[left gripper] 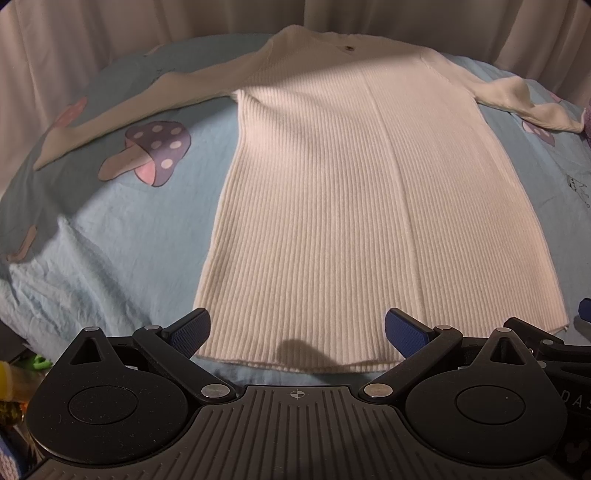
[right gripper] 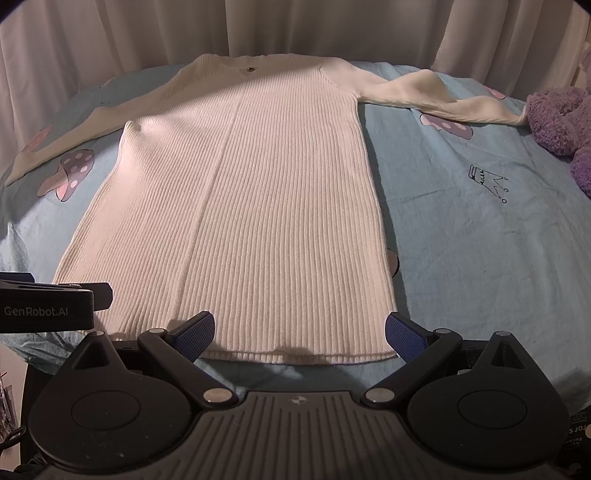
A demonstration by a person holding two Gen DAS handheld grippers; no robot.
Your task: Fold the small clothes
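A cream ribbed knit dress [left gripper: 332, 192] with long sleeves lies flat on a light blue sheet, neck away from me, hem nearest; it also shows in the right wrist view [right gripper: 258, 206]. Both sleeves are spread out to the sides. My left gripper [left gripper: 297, 334] is open and empty, just above the hem's left half. My right gripper [right gripper: 299, 334] is open and empty at the hem's right half. The left gripper's body [right gripper: 48, 308] shows at the left edge of the right wrist view.
The blue bed sheet [left gripper: 129, 240] has mushroom prints [left gripper: 147, 155] and a small crown drawing [right gripper: 487, 182]. A purple plush toy [right gripper: 561, 122] lies at the right sleeve's cuff. Pale curtains [right gripper: 295, 26] hang behind the bed. Clutter sits off the bed's near left edge [left gripper: 22, 373].
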